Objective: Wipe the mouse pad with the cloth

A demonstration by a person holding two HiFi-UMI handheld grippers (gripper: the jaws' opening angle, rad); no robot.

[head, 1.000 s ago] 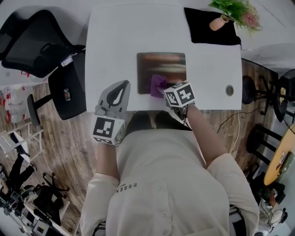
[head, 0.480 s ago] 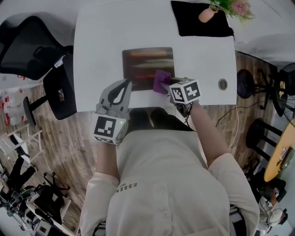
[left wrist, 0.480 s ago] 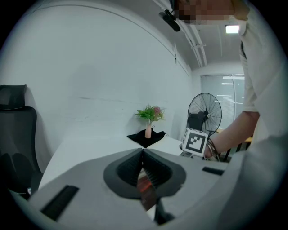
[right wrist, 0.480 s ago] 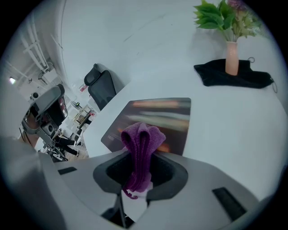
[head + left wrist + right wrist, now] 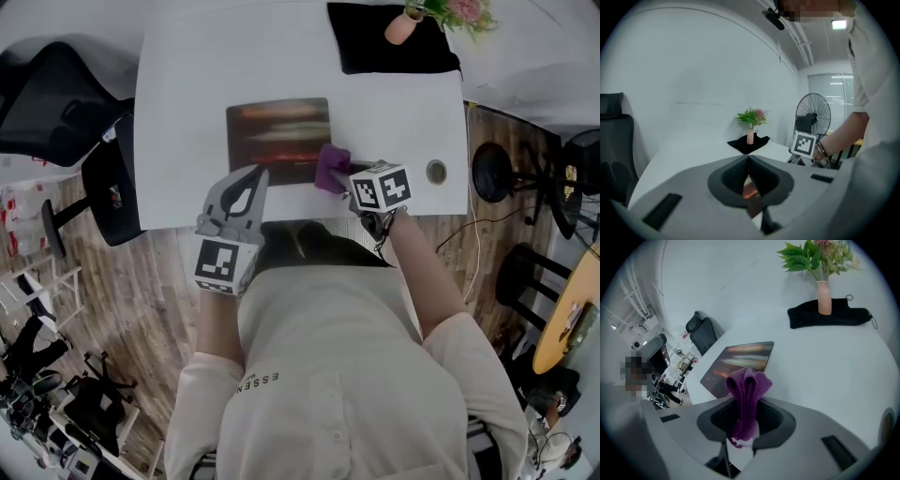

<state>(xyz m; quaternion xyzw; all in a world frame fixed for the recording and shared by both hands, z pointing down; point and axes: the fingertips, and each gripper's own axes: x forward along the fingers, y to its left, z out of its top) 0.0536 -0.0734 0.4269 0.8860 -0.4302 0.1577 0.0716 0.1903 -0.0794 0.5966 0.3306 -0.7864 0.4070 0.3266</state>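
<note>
A black cloth (image 5: 394, 52) lies at the far right corner of the white desk (image 5: 187, 112), and a pink vase (image 5: 400, 28) of flowers stands on it. A round cable grommet (image 5: 436, 172) sits near the desk's right edge. A black office chair (image 5: 56, 103) stands off the left edge, and a floor fan (image 5: 813, 115) stands off the right.

Office, open-plan by the look. White desk surface (image 5: 187, 94) with a round cable grommet (image 5: 436, 172) and a mouse pad (image 5: 278, 136). Black swivel chair (image 5: 56, 103) at its side on wood-plank floor (image 5: 141, 281). Standing fan (image 5: 813, 115) by a window; flat ceiling light panel (image 5: 839, 24). Small vase of flowers (image 5: 403, 26) on the far corner.
</note>
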